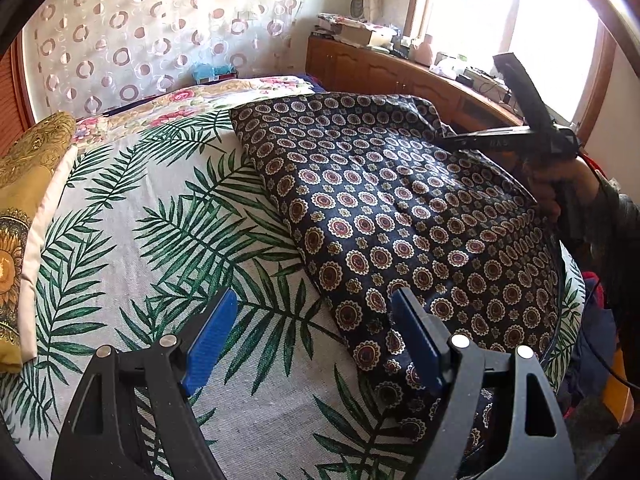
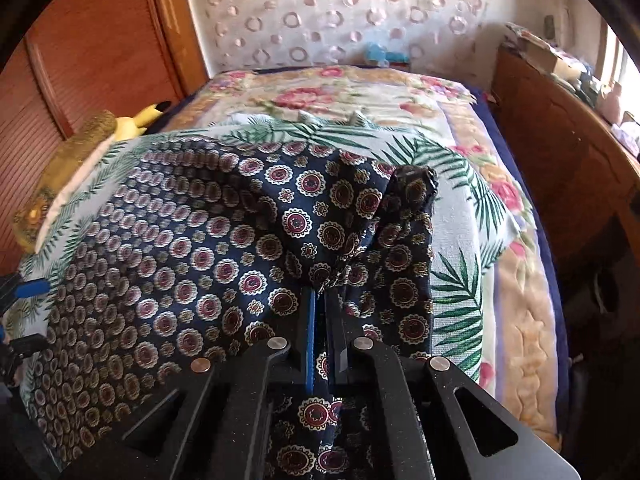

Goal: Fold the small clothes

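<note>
On the leaf-print bedspread [image 1: 132, 208] lies the navy medallion garment [image 1: 400, 232], right gripper [image 2: 320, 300] pinching its raised far-right edge, left gripper [image 1: 316, 336] gaping empty beside its near-left edge

Left wrist camera is looking down along its left gripper [image 1: 316, 328] across the leaf-print sheet [image 1: 160, 220], patterned cloth [image 1: 400, 220] at 2 o'clock. Right wrist camera is sitting close over that cloth [image 2: 180, 248]. Both are sharing the cloth, the sheet and the circle-print curtain [image 1: 140, 32] at 12 o'clock.
</note>
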Tool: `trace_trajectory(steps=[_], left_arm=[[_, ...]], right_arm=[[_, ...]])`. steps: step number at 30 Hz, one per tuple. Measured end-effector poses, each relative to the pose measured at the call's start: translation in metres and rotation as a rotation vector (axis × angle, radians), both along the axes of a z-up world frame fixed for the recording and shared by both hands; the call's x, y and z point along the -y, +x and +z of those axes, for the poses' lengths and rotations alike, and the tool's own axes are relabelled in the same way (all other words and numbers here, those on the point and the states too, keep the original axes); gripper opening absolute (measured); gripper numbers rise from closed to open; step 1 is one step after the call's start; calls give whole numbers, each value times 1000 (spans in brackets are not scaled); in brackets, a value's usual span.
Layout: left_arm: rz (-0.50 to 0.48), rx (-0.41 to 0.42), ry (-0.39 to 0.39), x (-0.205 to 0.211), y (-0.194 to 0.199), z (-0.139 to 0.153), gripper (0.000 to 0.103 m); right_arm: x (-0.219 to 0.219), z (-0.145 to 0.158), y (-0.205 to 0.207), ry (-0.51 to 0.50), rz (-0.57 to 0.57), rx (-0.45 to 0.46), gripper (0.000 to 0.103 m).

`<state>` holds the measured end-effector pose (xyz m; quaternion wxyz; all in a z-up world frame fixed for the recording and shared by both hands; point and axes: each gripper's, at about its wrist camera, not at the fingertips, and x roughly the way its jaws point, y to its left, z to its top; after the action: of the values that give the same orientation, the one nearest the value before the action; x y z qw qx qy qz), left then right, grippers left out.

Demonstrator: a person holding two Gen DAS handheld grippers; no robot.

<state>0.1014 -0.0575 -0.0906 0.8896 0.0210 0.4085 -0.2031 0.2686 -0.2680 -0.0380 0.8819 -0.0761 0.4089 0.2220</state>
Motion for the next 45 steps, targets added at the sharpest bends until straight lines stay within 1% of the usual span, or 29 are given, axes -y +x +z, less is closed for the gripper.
trace_trajectory(steps=[2,5,7,11,12,13,14,15,16,20,25,27,28,29,30,31,32,33,34,36,37,39,40,41,42,43,45], left_arm=[[-5,0,0,3,-2,1,80],[-13,2,3,5,-2,2,80],[-19,2,3,7,-2,2,80],[-26,4,1,9,-1,2,80],[-27,3,2,9,-1,1,80],[-27,1,3,9,0,1,80],[-27,-2,5,9,0,0,80],[-26,-4,8,10,0,-1,80],[-26,-7,10,10,1,-2,80],[-25,-12,11,12,2,-4,80],[-29,-20,17,12,4,-7,80],[-29,-25,18,12,5,-9,80],[-29,-27,16,12,5,-9,80],[-29,-27,15,12,5,-9,80],[-29,-27,13,12,5,-9,80],[-29,-27,13,12,5,-9,80],[-29,-27,14,12,5,-9,80],[-28,-28,14,12,5,-9,80],[-28,-29,14,12,5,-10,80],[-30,-29,12,11,3,-10,80],[-30,-29,13,12,3,-10,80],[-30,-29,14,12,2,-10,80],[-30,-28,13,12,2,-10,80],[-29,-28,13,12,2,-10,80],[-28,-27,14,13,2,-9,80],[-29,-26,15,13,1,-9,80],[-35,-22,15,13,-1,-7,80]], right_arm=[[6,5,-4,-6,-10,40,2],[23,22,-13,17,-59,101,2],[34,28,-16,24,-84,113,2],[47,30,-17,-21,-134,121,2],[47,29,-16,-20,-143,123,4],[51,30,-15,-13,-155,121,14],[48,31,-13,-7,-159,118,21],[50,33,-11,7,-158,119,38],[44,32,-8,18,-161,126,44],[26,31,12,25,-156,128,44],[-6,18,40,5,-131,113,44],[-11,14,47,-3,-121,99,44],[-14,12,51,-23,-122,92,42],[-15,12,52,-37,-119,83,35],[-18,10,56,-44,-108,71,11],[-19,10,57,-44,-92,55,2],[-21,13,57,-41,-81,60,2],[-19,19,55,-31,-82,88,2],[-14,25,51,-14,-125,123,2],[0,33,52,-6,-242,135,2],[1,33,52,-24,-258,137,2],[-3,31,50,-116,-271,158,2],[-4,31,48,-164,-295,175,10],[-4,31,47,-181,-306,178,17],[-2,33,44,-172,-299,174,37],[-1,35,40,-157,-282,179,52],[2,39,25,-120,-246,183,54]])
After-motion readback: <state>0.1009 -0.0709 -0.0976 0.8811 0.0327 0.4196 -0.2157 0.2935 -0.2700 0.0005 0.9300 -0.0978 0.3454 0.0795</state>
